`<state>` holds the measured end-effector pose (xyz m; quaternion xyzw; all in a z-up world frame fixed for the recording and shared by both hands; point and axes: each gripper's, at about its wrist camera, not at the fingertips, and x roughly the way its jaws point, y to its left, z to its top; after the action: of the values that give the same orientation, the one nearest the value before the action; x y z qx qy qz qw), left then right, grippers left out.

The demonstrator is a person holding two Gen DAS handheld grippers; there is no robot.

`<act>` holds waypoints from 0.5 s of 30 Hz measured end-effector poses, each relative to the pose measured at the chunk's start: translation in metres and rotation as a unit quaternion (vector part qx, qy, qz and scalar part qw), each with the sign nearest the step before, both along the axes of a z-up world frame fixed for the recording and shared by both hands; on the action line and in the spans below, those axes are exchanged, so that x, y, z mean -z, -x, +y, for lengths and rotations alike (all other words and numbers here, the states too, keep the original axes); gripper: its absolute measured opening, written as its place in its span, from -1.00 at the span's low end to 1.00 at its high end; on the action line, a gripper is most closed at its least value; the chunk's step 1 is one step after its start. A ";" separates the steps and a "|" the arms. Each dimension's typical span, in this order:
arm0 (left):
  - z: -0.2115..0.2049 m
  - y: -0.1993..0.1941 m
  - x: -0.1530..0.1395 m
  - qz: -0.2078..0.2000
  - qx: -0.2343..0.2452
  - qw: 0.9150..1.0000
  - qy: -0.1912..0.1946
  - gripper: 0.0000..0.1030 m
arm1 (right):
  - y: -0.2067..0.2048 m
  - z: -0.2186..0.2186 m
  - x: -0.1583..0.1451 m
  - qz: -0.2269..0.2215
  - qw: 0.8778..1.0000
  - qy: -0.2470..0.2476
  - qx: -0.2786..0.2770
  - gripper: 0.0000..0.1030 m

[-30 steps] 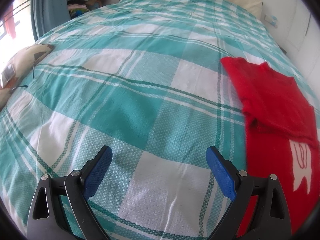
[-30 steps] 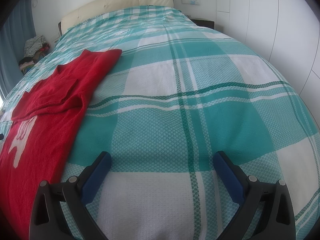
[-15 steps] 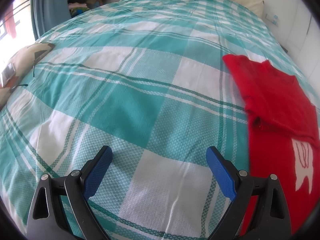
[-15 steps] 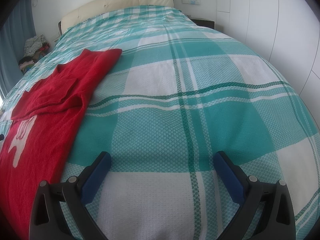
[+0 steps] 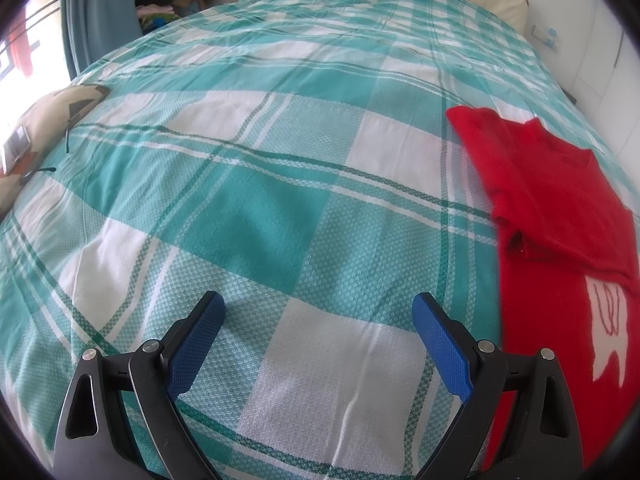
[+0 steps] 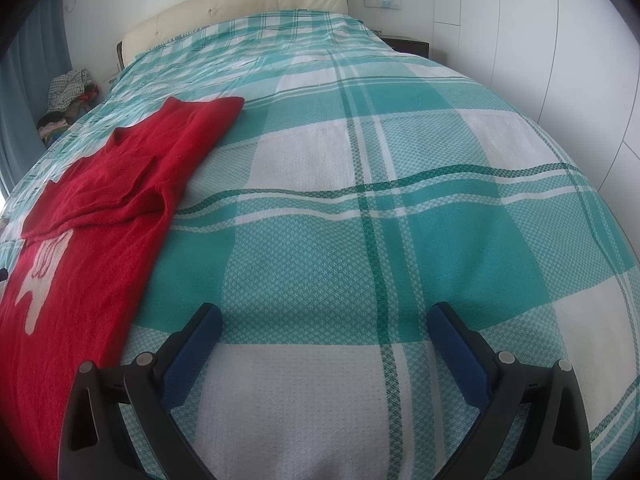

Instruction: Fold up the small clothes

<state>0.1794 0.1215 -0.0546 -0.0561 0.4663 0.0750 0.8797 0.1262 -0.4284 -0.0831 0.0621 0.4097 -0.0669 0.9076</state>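
From the left wrist, the left gripper hangs with its blue pads spread wide and nothing between them, over bare checked bedspread. The red sweater lies ahead and to the right of it, well clear of the fingers. Its sleeves look already turned in over the chest, so I judge the fold partly done; the next move probably calls for swinging right to catch the near hem. The garment's right side and lower edge run out of frame behind the right finger, and the white motif is cut off.

From the right wrist, the right gripper is likewise released and empty above the bedspread. The sweater lies to its left and ahead, the near part passing beside the left finger. It would need to shift left to reach the hem. The sweater's bottom edge is hidden below the frame.
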 end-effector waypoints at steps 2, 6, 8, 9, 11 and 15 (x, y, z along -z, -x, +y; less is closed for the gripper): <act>0.000 0.000 0.000 0.000 0.000 1.000 0.000 0.86 | 0.000 0.000 0.000 0.000 1.000 0.000 0.000 0.98; 0.000 0.000 0.001 0.001 0.000 1.000 -0.002 0.86 | 0.000 0.000 0.000 0.000 1.000 0.000 0.000 0.98; 0.000 0.000 0.001 0.001 0.000 1.000 -0.001 0.86 | 0.000 0.000 0.000 0.000 1.000 0.000 0.000 0.98; 0.000 0.000 0.001 0.001 0.000 1.000 -0.001 0.86 | 0.000 0.000 0.000 0.000 1.000 0.000 0.000 0.98; 0.000 0.000 0.001 0.002 0.000 1.000 -0.002 0.86 | 0.000 0.000 0.000 0.000 1.000 0.000 0.000 0.98; -0.001 -0.001 0.003 0.004 0.000 1.000 -0.004 0.86 | 0.000 0.000 0.000 0.000 1.000 0.000 0.000 0.98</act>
<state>0.1806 0.1208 -0.0580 -0.0518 0.4699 0.0768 0.8778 0.1267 -0.4281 -0.0830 0.0617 0.4100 -0.0669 0.9075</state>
